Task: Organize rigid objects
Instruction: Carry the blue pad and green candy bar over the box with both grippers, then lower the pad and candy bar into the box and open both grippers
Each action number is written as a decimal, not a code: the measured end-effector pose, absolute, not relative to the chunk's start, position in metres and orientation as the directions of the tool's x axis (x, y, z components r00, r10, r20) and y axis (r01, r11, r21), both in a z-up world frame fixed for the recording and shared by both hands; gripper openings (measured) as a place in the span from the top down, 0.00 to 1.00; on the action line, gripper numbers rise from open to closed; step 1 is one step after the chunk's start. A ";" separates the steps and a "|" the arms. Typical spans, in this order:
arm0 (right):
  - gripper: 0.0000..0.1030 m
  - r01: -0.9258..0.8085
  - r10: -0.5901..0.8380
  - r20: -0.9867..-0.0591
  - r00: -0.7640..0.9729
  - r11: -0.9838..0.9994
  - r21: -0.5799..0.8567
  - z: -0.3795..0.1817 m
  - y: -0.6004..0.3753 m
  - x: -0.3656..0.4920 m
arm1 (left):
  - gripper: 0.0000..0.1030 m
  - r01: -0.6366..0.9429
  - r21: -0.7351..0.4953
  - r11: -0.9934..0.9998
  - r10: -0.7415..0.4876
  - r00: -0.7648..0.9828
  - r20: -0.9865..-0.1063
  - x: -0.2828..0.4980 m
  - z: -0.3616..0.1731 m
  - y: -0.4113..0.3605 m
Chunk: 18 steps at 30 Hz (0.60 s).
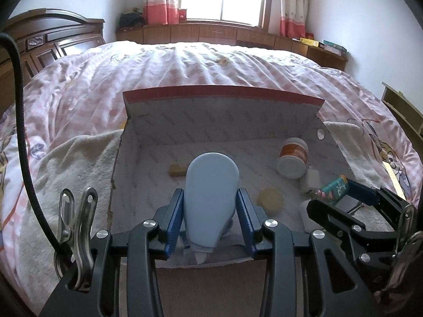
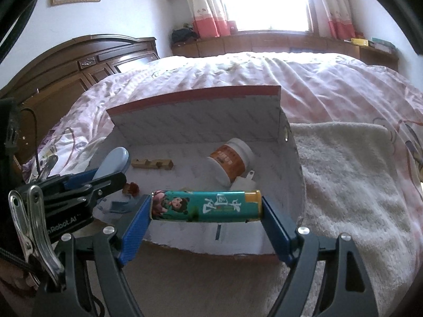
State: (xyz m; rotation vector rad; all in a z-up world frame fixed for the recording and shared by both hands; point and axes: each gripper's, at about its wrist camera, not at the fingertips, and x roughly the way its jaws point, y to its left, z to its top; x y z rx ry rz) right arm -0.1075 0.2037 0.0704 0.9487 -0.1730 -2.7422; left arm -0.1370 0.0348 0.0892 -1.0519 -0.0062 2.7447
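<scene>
1. Your left gripper (image 1: 210,212) is clenched on the pale blue oval object (image 1: 211,198), over the open box (image 1: 211,121) near edge.
2. Your right gripper (image 2: 206,211) clamps the teal tube (image 2: 205,206) endwise, near-right in the box.
3. The orange-labelled jar (image 2: 230,162) lies tipped, far right inside.

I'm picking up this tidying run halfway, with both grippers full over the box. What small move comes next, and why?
Probably lower the right gripper a little and open it. It holds the teal tube by its ends over the open box, whose floor looks bare just below. The left gripper, gripping the pale blue object, can follow.
</scene>
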 end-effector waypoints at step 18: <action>0.10 0.146 -0.181 -0.590 -0.787 -0.983 0.108 0.063 0.197 -0.119 | 0.59 -0.162 -0.085 -0.983 0.175 -0.698 -0.694 -0.154 0.076 0.032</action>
